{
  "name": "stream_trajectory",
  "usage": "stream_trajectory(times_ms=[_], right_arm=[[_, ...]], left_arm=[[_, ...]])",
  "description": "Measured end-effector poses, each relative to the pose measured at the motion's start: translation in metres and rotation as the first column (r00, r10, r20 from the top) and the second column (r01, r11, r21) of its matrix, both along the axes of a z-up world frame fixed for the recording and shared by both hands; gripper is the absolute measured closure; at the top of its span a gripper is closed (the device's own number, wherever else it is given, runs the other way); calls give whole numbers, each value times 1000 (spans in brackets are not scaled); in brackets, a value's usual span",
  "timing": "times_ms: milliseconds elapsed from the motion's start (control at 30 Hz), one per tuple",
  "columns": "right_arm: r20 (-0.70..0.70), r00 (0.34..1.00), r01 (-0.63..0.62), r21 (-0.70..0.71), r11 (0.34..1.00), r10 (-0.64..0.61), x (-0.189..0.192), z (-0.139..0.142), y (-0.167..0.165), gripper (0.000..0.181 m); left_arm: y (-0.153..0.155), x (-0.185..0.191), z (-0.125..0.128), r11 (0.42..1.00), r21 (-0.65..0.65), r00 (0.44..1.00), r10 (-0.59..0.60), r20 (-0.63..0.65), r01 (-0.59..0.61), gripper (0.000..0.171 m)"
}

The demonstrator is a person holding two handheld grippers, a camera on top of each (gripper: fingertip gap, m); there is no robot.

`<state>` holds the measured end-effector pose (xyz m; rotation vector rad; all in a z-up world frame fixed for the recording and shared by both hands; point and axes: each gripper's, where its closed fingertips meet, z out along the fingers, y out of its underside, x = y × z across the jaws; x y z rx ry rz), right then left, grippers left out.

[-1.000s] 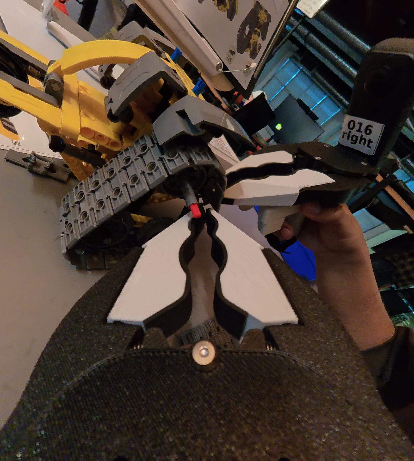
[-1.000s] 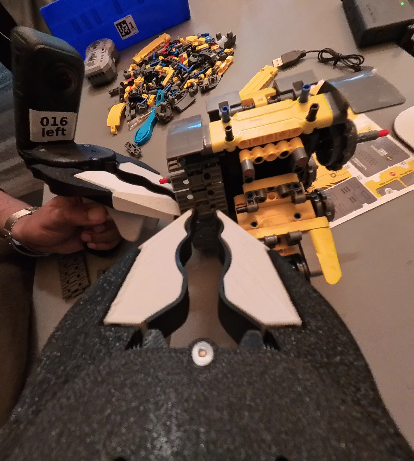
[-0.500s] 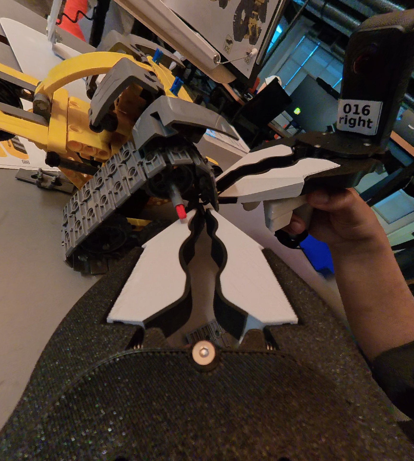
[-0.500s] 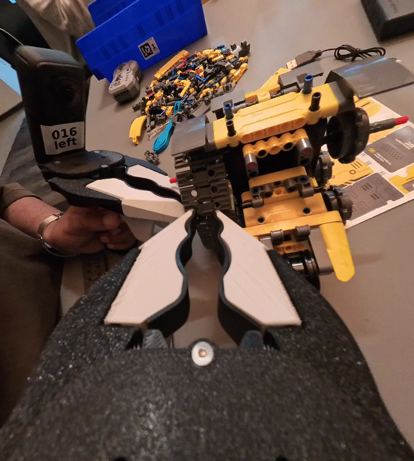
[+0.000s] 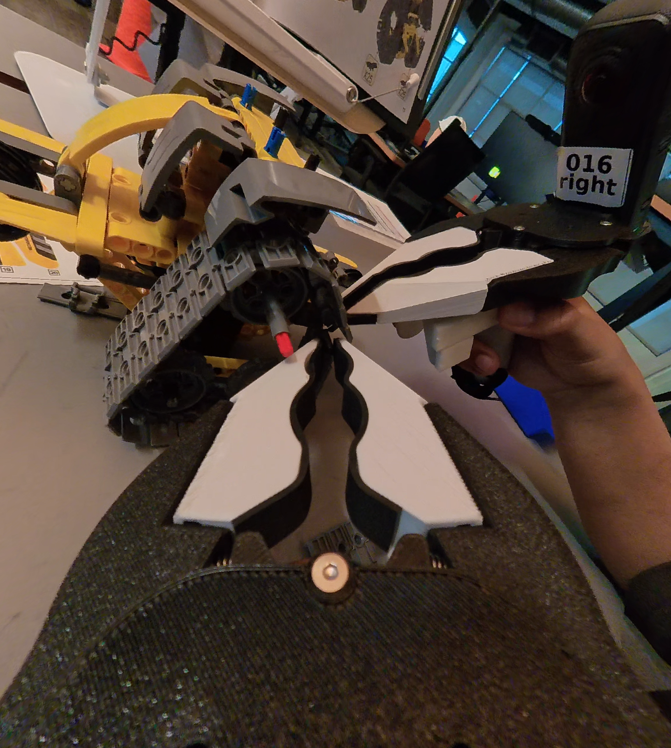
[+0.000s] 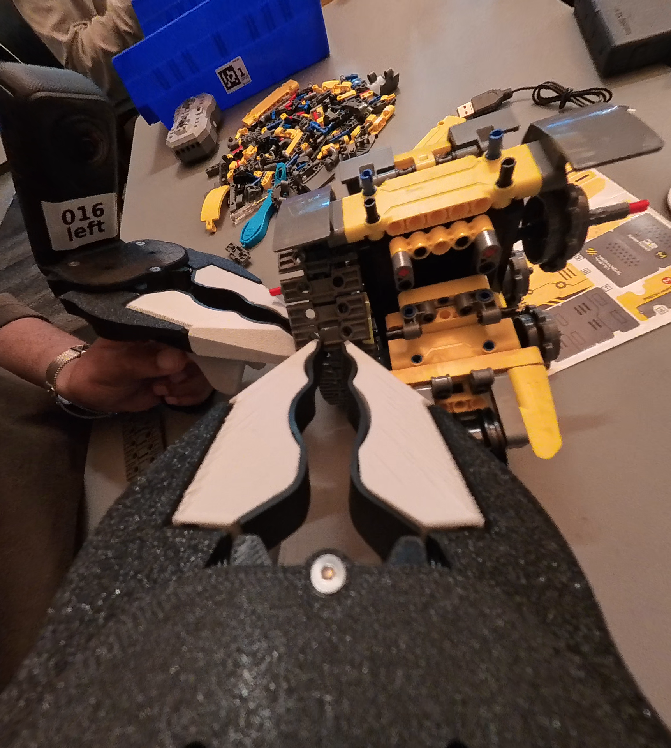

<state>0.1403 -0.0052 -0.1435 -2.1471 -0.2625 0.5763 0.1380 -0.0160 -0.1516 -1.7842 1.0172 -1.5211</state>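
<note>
pinching grey track [image 6: 327,307] | right hand-held gripper [image 6: 330,344] clenched | left hand-held gripper [image 5: 325,342] likewise

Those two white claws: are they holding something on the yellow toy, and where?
Both the left gripper and right gripper are shut on the grey track at the model's end, pinching its links.

Grey table [image 6: 629,506] bears tracked model [image 6: 439,283], loose bricks [image 6: 305,133], blue bin [image 6: 220,52].

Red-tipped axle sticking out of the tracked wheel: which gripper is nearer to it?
Left. The left gripper has its fingers right beside the red-tipped axle, closed on the grey track just right of it. The right gripper pinches the same track from the far side.
</note>
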Motion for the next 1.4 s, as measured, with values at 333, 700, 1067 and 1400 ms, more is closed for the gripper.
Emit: stream_trajectory(times_ms=[333, 700, 1067, 1400], right_arm=[[52, 999, 10, 56, 998, -13, -2, 5, 1, 177], [84, 996, 6, 86, 996, -13, -5, 1, -2, 181], [130, 991, 23, 95, 995, -35, -3, 0, 0, 181], [153, 987, 39, 91, 995, -52, -4, 0, 2, 179]], left_arm=[[2, -1, 0, 999, -40, 1000, -4, 11, 5, 171], [1, 0, 0, 999, -36, 1000, -10, 10, 10, 171], [-2, 0, 1, 999, 35, 1000, -1, -2, 1, 171], [1, -2, 2, 1000, 15, 1000, 6, 8, -6, 171]])
